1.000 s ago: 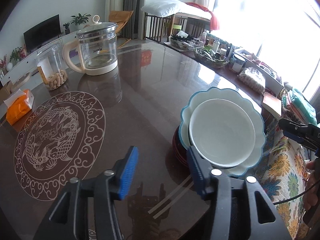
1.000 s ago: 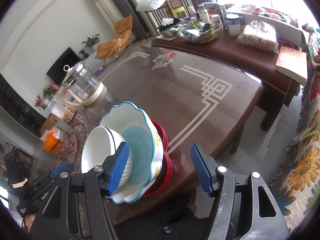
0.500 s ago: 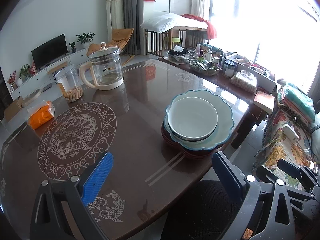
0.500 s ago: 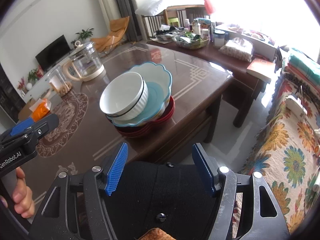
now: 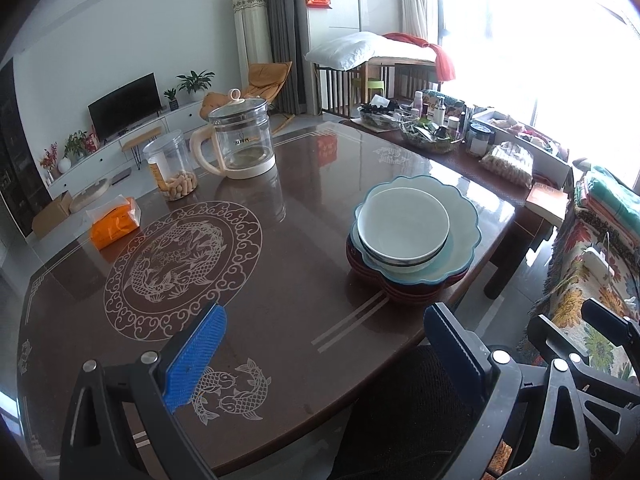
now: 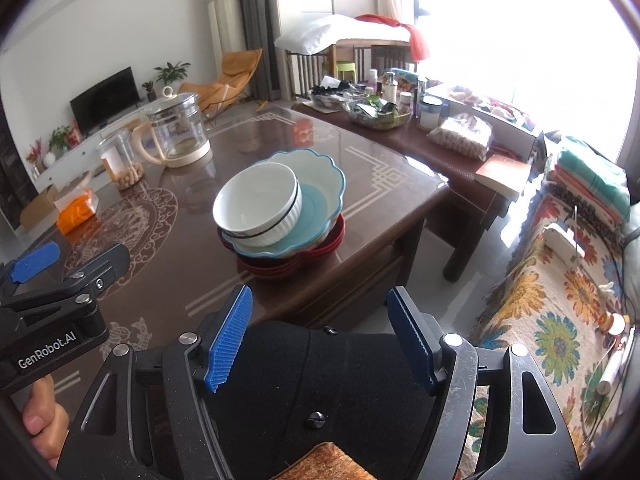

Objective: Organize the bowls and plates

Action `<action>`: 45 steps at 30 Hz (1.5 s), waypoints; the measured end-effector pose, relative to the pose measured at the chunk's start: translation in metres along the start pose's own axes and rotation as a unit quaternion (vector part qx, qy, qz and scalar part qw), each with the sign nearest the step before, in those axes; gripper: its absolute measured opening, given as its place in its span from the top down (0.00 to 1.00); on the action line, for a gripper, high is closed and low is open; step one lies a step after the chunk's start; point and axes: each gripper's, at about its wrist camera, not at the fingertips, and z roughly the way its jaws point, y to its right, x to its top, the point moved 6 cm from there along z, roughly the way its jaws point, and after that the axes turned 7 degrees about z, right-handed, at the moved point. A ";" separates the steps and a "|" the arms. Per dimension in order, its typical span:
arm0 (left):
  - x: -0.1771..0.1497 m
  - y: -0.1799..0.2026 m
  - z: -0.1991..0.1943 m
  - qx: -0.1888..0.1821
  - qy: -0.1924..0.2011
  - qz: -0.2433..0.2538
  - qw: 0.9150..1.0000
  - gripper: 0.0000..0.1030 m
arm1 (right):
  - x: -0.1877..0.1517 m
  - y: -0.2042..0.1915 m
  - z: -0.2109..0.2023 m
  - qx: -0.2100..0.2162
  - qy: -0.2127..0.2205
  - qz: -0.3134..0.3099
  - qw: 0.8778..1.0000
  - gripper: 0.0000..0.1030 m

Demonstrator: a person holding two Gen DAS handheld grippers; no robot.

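A white ribbed bowl [image 5: 402,224] [image 6: 256,198] sits inside a blue scalloped bowl [image 5: 460,216] [image 6: 320,184], which rests on stacked red plates [image 5: 400,292] [image 6: 288,266] near the front right edge of the dark glass-topped table [image 5: 280,280] [image 6: 360,208]. My left gripper [image 5: 324,354] is open and empty, held back above the table's near edge. My right gripper [image 6: 320,340] is open and empty, off the table over a black chair back. The left gripper also shows in the right wrist view [image 6: 60,280].
A glass kettle [image 5: 240,140], a clear jar of peanuts [image 5: 172,168] and an orange tissue pack [image 5: 116,222] stand at the table's far left. A cluttered side table [image 5: 440,132] lies beyond. A flowered sofa [image 6: 560,280] is to the right.
Both grippers pulled back from the stack and rose; the left jaws opened wide. The bowls stayed stacked on the table.
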 end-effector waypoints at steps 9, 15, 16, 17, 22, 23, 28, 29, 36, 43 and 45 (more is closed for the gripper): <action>-0.002 -0.006 0.002 0.001 -0.016 -0.001 1.000 0.04 | 0.004 -0.005 -0.004 -0.012 0.009 -0.010 1.000 0.28; -0.004 -0.008 0.007 0.002 -0.027 -0.002 1.000 0.04 | 0.008 -0.009 -0.002 -0.012 0.011 -0.016 1.000 0.28; -0.004 -0.009 0.008 0.002 -0.028 -0.002 1.000 0.04 | 0.009 -0.010 -0.002 -0.013 0.013 -0.016 1.000 0.28; -0.004 -0.009 0.009 0.002 -0.030 -0.002 1.000 0.04 | 0.010 -0.011 -0.002 -0.014 0.013 -0.016 1.000 0.28; -0.004 -0.010 0.014 -0.001 -0.036 -0.002 0.999 0.04 | 0.012 -0.014 0.000 -0.014 0.014 -0.020 1.000 0.28; -0.003 -0.010 0.015 -0.002 -0.037 -0.001 0.999 0.04 | 0.012 -0.014 0.000 -0.015 0.013 -0.021 1.000 0.28; -0.001 -0.010 0.015 -0.006 -0.036 -0.001 0.999 0.04 | 0.014 -0.015 0.003 -0.016 0.014 -0.018 1.000 0.28; -0.001 -0.011 0.015 -0.005 -0.034 -0.001 0.999 0.04 | 0.015 -0.015 0.003 -0.017 0.017 -0.016 1.000 0.28; 0.004 -0.010 0.015 -0.001 -0.022 0.008 1.000 0.04 | 0.017 -0.015 0.008 -0.019 0.016 -0.013 1.000 0.28; 0.009 -0.006 0.011 0.010 -0.012 0.022 1.000 0.04 | 0.015 -0.009 0.014 -0.015 0.013 -0.001 1.000 0.28; 0.010 -0.006 0.013 0.007 -0.015 0.020 1.000 0.04 | 0.015 -0.011 0.014 -0.011 0.013 -0.002 1.000 0.28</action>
